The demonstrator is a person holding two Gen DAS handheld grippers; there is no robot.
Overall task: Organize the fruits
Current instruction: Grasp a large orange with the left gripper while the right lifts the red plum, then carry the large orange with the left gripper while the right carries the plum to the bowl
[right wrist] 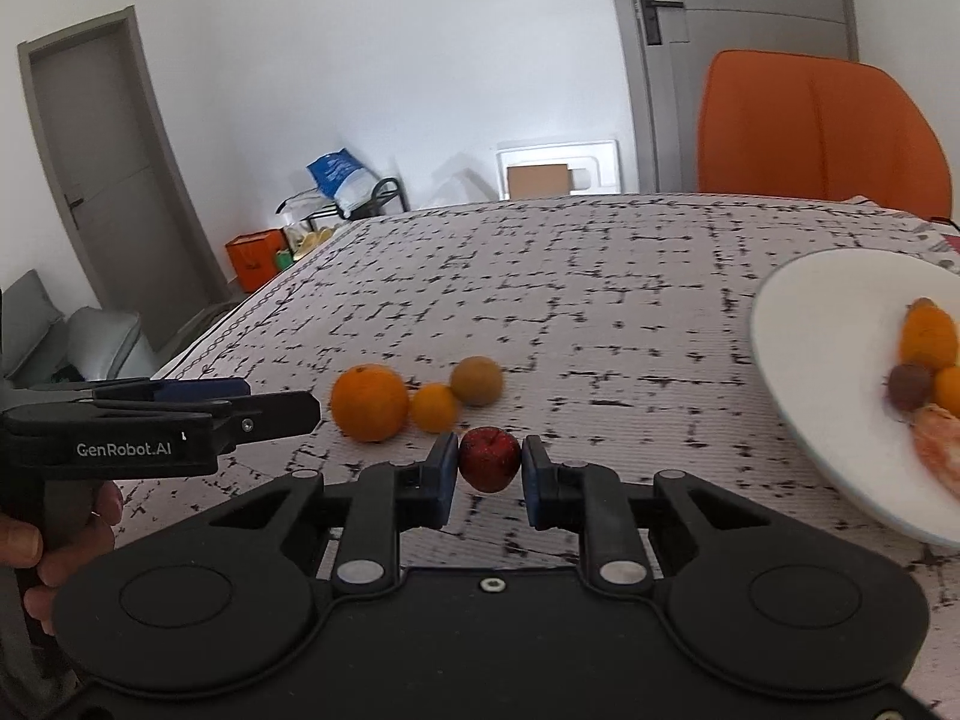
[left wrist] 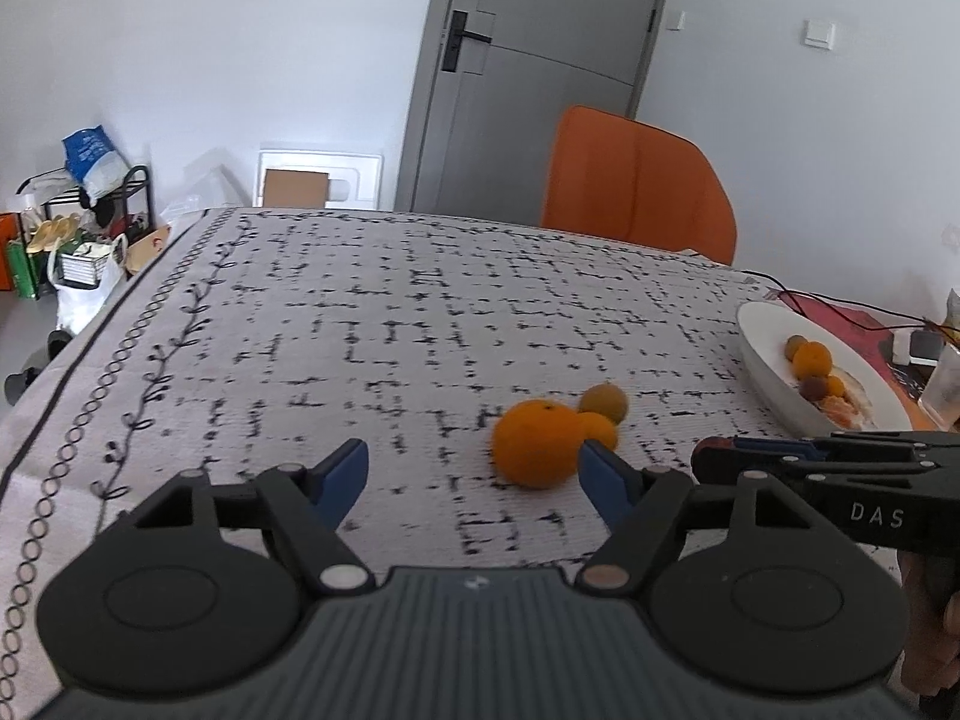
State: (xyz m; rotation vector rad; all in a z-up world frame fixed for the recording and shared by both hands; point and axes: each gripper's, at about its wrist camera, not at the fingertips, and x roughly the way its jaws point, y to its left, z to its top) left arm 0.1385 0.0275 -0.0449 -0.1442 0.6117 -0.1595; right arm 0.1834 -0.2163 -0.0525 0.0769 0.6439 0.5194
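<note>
Right tool (right wrist: 489, 468): blue pads pressed on both flanks of a small red fruit (right wrist: 489, 459), clamped. Whether the fruit clears the cloth (right wrist: 600, 312) or rests on it cannot be told. Just beyond the pads, three loose fruits lie on the bench in a tight cluster: a big orange (right wrist: 369, 402) ahead-left, a small orange (right wrist: 435, 407) touching it, and a brownish fruit (right wrist: 477, 381) behind the small one. Well off to the right of this tool sits a white plate (right wrist: 804, 324) already bearing oranges, a dark round fruit and peeled segments.

Left tool (left wrist: 474, 468): jaws apart, roughly mid-gape, nothing gripped. In its own view the big orange (left wrist: 536, 443) lies ahead, nearer the right pad than the left; that pad overlaps the fruit's edge in the picture, contact uncertain. Small orange (left wrist: 600, 427) and brownish fruit (left wrist: 603, 401) lie right behind it. Plate (left wrist: 762, 354) is far to the right. From the right wrist camera the left tool (right wrist: 288, 408) shows side-on, tips just short of the big orange, with a hand (right wrist: 36, 546) on its grip.
</note>
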